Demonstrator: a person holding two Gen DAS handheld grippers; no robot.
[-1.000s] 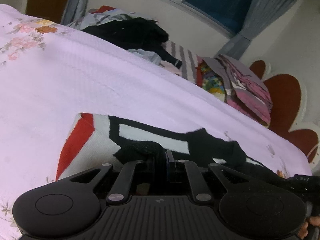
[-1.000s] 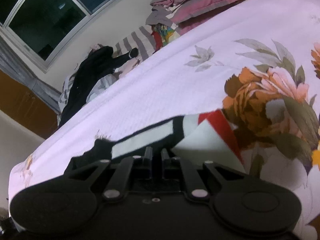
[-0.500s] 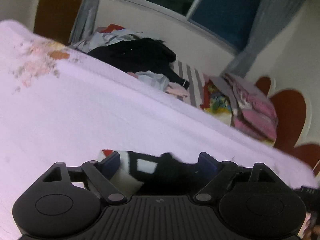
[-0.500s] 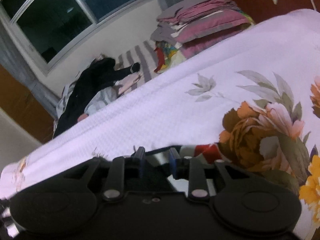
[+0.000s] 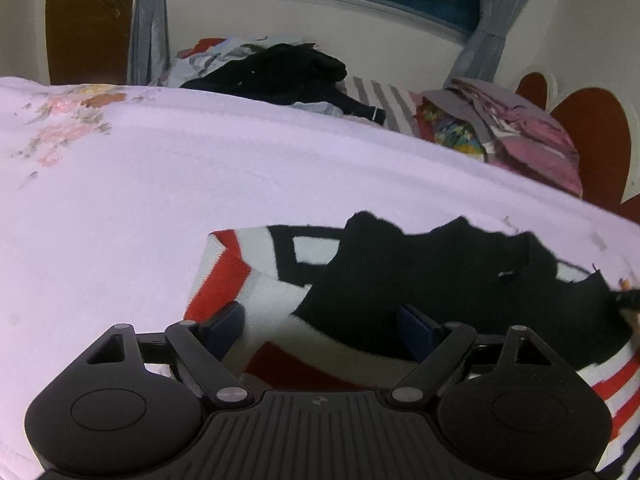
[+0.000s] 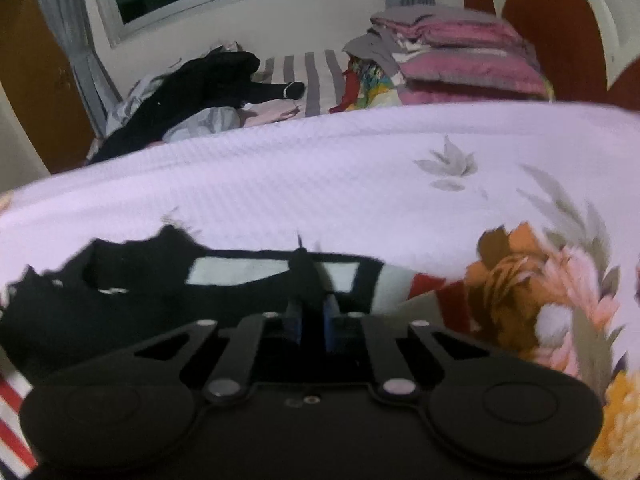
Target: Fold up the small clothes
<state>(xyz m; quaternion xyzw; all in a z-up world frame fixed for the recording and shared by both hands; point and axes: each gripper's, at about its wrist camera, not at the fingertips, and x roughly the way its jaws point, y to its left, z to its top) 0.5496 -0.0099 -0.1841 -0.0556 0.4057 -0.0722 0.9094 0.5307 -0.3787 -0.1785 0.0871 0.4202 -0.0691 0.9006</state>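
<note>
A small knitted garment (image 5: 276, 292) in red, white and black lies partly folded on the pale lilac bedspread (image 5: 200, 184). My left gripper (image 5: 320, 324) hangs just over its near edge with the jaws wide apart. The cloth lies between the blue pads (image 5: 224, 320) but they do not press it. In the right wrist view the same garment (image 6: 240, 272) stretches to the left. My right gripper (image 6: 312, 312) is shut on a pinched-up ridge of its black fabric, which rises in a peak just beyond the pads.
A heap of dark clothes (image 5: 280, 72) and a stack of folded pink and grey linens (image 5: 520, 136) sit at the far side of the bed, below the window. A red headboard (image 5: 592, 136) stands at the right. Large printed flowers (image 6: 520, 280) mark the bedspread (image 6: 320, 184).
My left gripper let go of the black cloth and opened wide. My right gripper opened briefly, then shut on a black fold. Both views rolled toward level.
</note>
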